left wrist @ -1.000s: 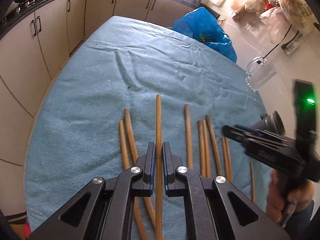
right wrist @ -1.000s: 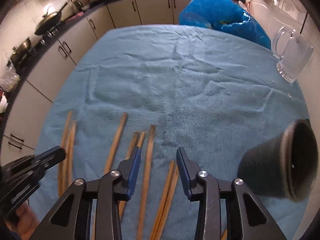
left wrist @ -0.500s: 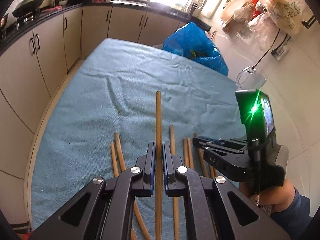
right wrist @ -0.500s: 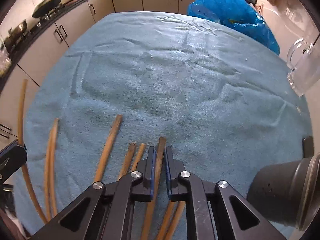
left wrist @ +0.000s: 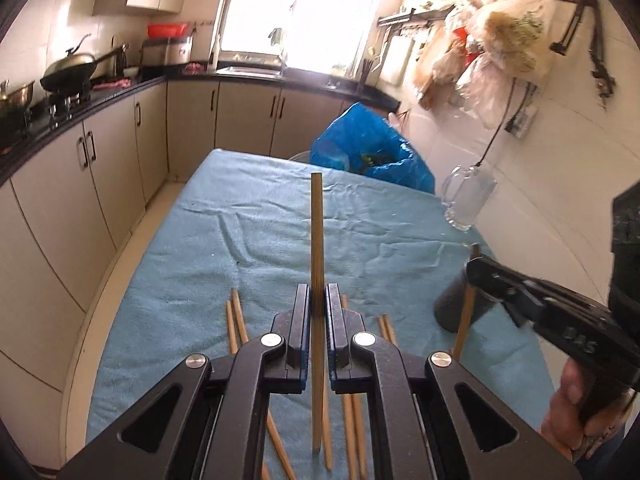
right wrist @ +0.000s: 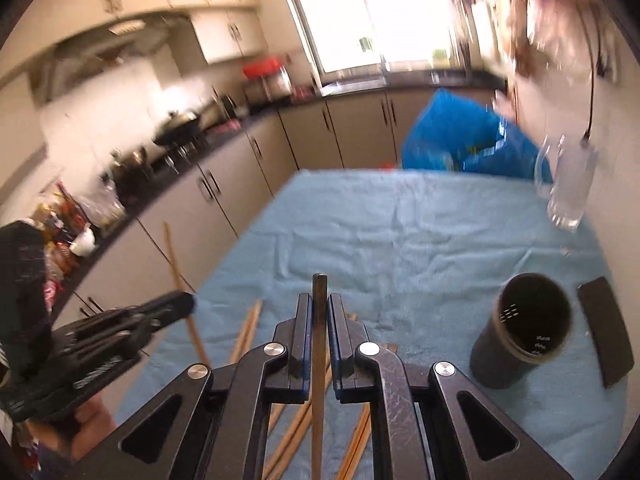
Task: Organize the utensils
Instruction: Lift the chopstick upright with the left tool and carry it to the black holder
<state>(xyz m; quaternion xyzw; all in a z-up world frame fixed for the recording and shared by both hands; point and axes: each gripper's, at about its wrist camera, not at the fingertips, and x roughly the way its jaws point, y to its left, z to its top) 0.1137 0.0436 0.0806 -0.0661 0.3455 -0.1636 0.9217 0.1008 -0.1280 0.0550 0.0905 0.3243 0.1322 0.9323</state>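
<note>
My left gripper (left wrist: 317, 300) is shut on a wooden chopstick (left wrist: 316, 232) that sticks up and forward, lifted off the blue towel (left wrist: 256, 232). My right gripper (right wrist: 319, 312) is shut on another chopstick (right wrist: 319, 380), also raised. Each gripper shows in the other's view: the right gripper (left wrist: 474, 266) with its chopstick (left wrist: 464, 324) at the right of the left wrist view, the left gripper (right wrist: 188, 304) with its chopstick (right wrist: 176, 264) at the left of the right wrist view. Several chopsticks (left wrist: 236, 320) lie on the towel below. A dark round holder (right wrist: 524, 328) stands upright to the right.
A glass mug (left wrist: 466, 198) stands at the towel's far right, with a blue plastic bag (left wrist: 368, 148) behind the table. A flat black object (right wrist: 606, 336) lies right of the holder. Kitchen cabinets (left wrist: 80, 168) run along the left, a tiled wall on the right.
The right gripper closed on a chopstick and lifted it off the towel. The left gripper rose with its chopstick and tipped upward, so more of the kitchen shows.
</note>
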